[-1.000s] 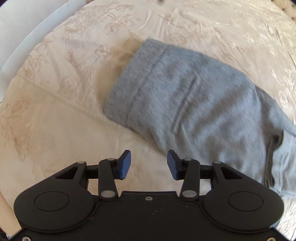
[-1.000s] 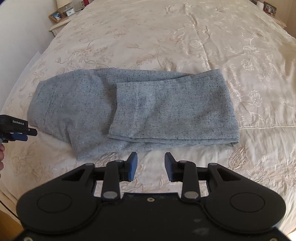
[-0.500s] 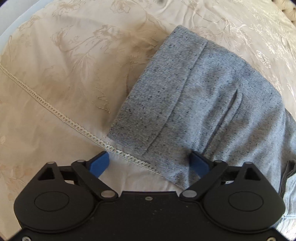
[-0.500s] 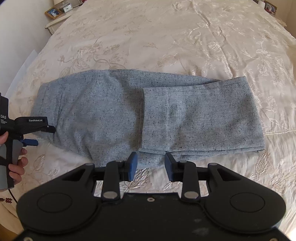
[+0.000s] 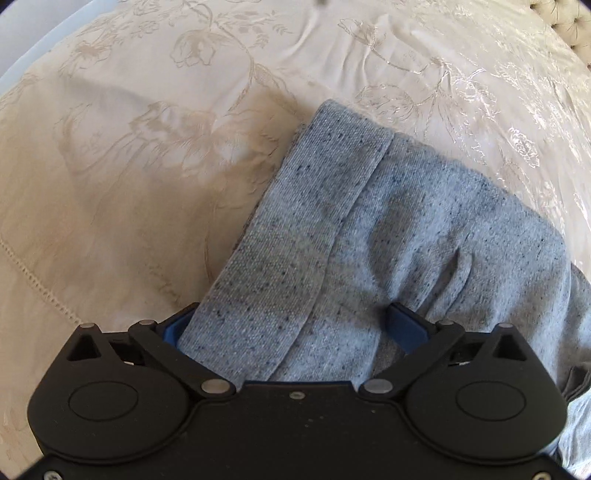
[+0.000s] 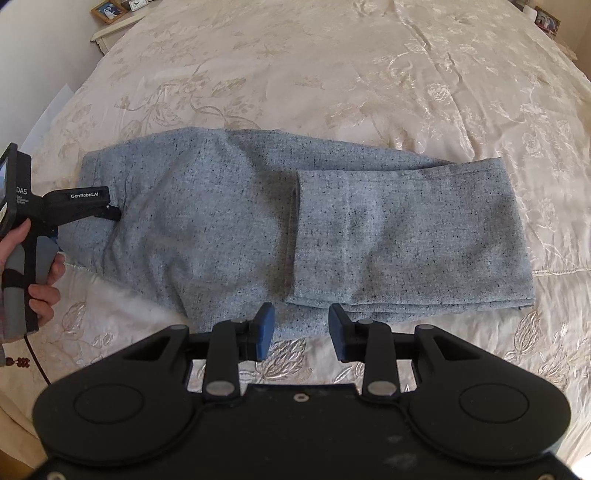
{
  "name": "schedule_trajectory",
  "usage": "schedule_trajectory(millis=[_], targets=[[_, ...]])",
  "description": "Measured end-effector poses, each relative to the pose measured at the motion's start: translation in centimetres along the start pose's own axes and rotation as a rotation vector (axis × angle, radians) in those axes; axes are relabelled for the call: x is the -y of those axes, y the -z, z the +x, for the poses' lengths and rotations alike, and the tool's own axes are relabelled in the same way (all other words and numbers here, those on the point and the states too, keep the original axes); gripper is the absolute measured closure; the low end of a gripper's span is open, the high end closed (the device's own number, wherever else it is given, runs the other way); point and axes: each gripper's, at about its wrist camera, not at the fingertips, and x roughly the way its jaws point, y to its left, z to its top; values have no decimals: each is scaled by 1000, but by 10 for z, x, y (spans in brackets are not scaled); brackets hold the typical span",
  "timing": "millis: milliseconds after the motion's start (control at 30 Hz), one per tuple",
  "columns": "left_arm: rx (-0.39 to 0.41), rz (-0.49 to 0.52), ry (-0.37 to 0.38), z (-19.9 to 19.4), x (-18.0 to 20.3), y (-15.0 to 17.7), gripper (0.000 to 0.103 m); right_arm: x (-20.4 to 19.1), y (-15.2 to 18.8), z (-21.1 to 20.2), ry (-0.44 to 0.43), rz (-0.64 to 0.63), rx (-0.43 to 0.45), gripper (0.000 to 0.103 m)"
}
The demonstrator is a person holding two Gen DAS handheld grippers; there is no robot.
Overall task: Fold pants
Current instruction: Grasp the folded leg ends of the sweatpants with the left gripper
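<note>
We find the pants [image 6: 258,221] flat on the bed [image 6: 332,74], legs already doubled back. Left gripper [image 5: 291,325] spread wide, straddling the waistband corner, not yet pinching. Right gripper [image 6: 301,332] spread, empty, near hem. Next, we judge: close, fold across.

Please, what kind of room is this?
Most likely a bedroom: the grey pants lie on a cream embroidered bedspread, with a bedside table holding a framed photo in the corner.
</note>
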Motion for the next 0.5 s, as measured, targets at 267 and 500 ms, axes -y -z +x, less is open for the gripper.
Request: schedule_trajectory(millis=[267, 500], targets=[[51, 39, 96, -33, -3, -5, 68, 4, -2, 3, 2, 34, 2, 69], [90, 96, 116, -75, 13, -6, 74, 8, -19, 12, 12, 27, 25, 69]])
